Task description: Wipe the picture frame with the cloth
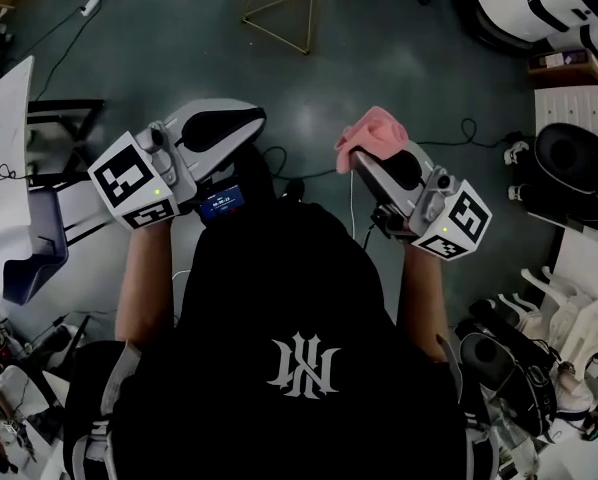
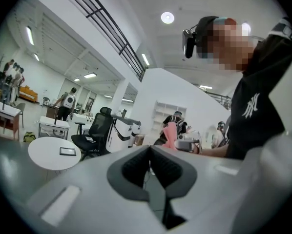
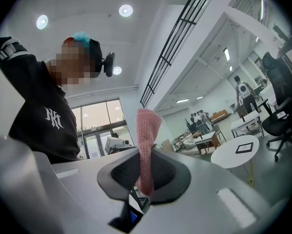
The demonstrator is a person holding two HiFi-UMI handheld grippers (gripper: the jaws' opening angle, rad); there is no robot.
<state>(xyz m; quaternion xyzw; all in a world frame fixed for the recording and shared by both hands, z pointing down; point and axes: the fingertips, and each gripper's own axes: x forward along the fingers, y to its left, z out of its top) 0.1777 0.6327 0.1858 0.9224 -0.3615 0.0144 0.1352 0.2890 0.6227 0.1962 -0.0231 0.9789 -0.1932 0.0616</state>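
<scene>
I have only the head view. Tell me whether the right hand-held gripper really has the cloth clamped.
Observer: Yes. The right gripper view shows the pink cloth pinched between the jaws of the right hand-held gripper.
Operator: Find me the frame.
Observer: The picture frame lies flat on the round white table, away from both grippers.
Operator: Report the other gripper.
Observer: The left hand-held gripper has its jaws together with nothing between them.

dim head view, bright fisheye gripper views (ceiling lights (image 3: 126,10) overhead), dark corners
</scene>
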